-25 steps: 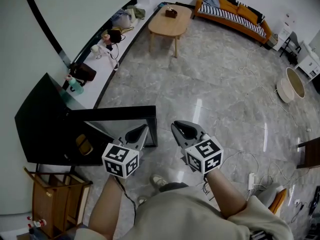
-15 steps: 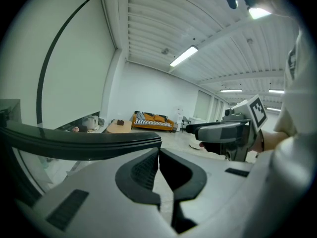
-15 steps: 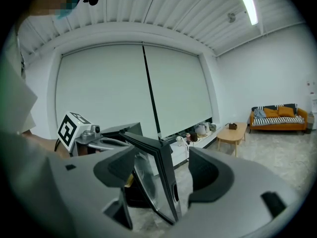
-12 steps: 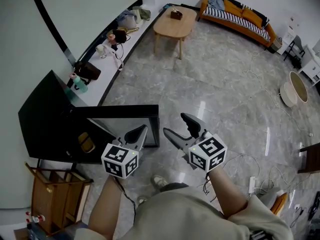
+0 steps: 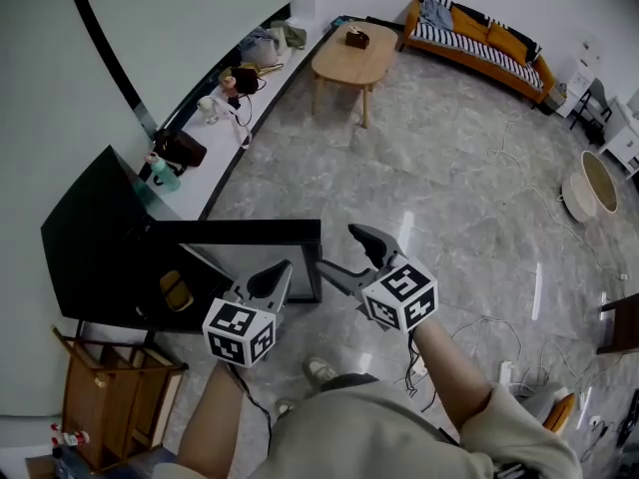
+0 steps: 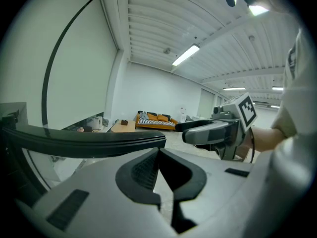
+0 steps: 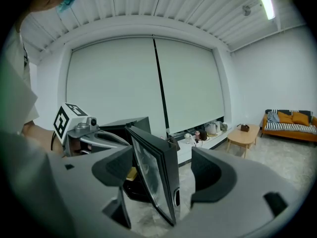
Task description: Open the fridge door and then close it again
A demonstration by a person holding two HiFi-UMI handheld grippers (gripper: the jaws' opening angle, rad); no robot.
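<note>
**A:** What sort of room is it?

**B:** A big one. A glossy grey marble floor (image 5: 449,193) takes up most of it, and a pale wall of drawn blinds (image 5: 170,18) runs along the left. An orange sofa (image 5: 477,36) stands at the far end, with a wooden coffee table (image 5: 349,56) near it that carries a small brown box.

**A:** And along the blinds?

**B:** A long white counter (image 5: 203,193) holds bags, cups and a teal bottle (image 5: 166,176). Over on the right a round basket (image 5: 591,188) sits on the floor and loose cables (image 5: 509,138) trail across the tiles. A wooden rack (image 5: 110,392) stands at the lower left.

**A:** Where's the fridge?

**B:** The fridge (image 5: 85,257) is small and black. It sits on the floor at the near end of the counter, just beyond the rack. Its glass-fronted door (image 5: 250,236) is swung wide open, and something yellow shows inside.

**A:** The tools?

**B:** The left gripper (image 5: 283,267) has its fingers clenched together with nothing between them, and the tips sit just beside the top edge of the door. The right gripper (image 5: 339,249) has just been spreading its fingers and they now stand released. The free edge of the door lies between them, with a gap on each side.
</note>
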